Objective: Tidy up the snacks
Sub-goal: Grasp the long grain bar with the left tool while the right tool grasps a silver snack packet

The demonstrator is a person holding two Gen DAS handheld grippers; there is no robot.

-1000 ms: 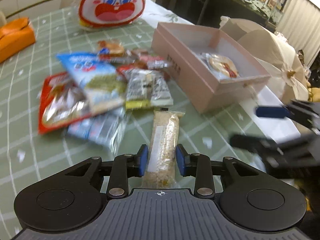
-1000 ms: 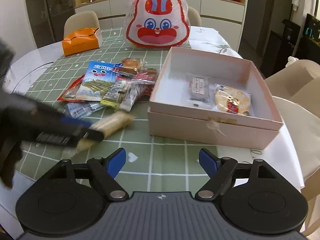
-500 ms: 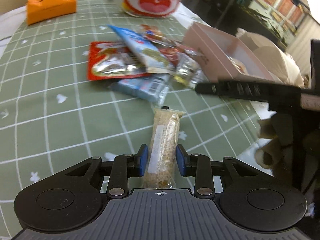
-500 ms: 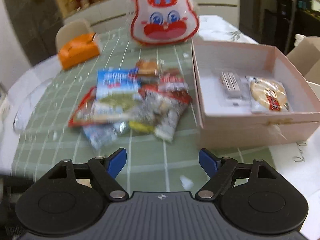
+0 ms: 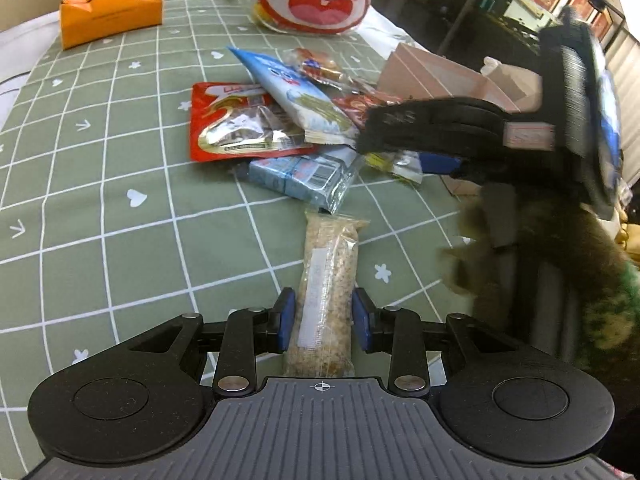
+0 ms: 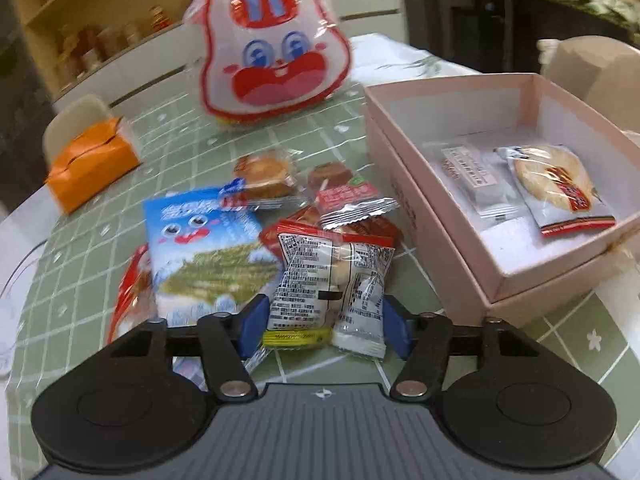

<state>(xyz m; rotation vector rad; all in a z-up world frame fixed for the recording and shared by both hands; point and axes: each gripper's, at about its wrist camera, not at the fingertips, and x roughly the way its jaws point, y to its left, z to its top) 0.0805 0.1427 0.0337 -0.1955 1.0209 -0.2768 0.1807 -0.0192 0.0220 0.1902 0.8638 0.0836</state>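
My left gripper [image 5: 324,320] is shut on a long clear-wrapped grain bar [image 5: 330,264], which juts forward above the green checked tablecloth [image 5: 100,200]. My right gripper [image 6: 324,326] is low over the snack pile, its jaws closing around a clear packet with black print [image 6: 328,276]. The packet lies flat and uncrushed between the blue pads [image 6: 252,320]. In the left wrist view the right gripper [image 5: 400,152] reaches over the pile from the right. The open pink box [image 6: 440,240] holds a rice cracker [image 6: 556,184] and a white packet [image 6: 476,176].
The pile holds a blue seaweed packet [image 6: 204,248], a red foil packet [image 5: 236,120], a light blue packet [image 5: 304,176] and small cakes [image 6: 264,172]. A rabbit-face bag [image 6: 272,48] and an orange box [image 6: 88,164] stand at the back. A sleeve [image 5: 580,280] fills the right.
My right gripper has swung left and dropped from in front of the pink box onto the pile, and its jaws have narrowed around the clear packet. My left gripper has carried the bar leftward.
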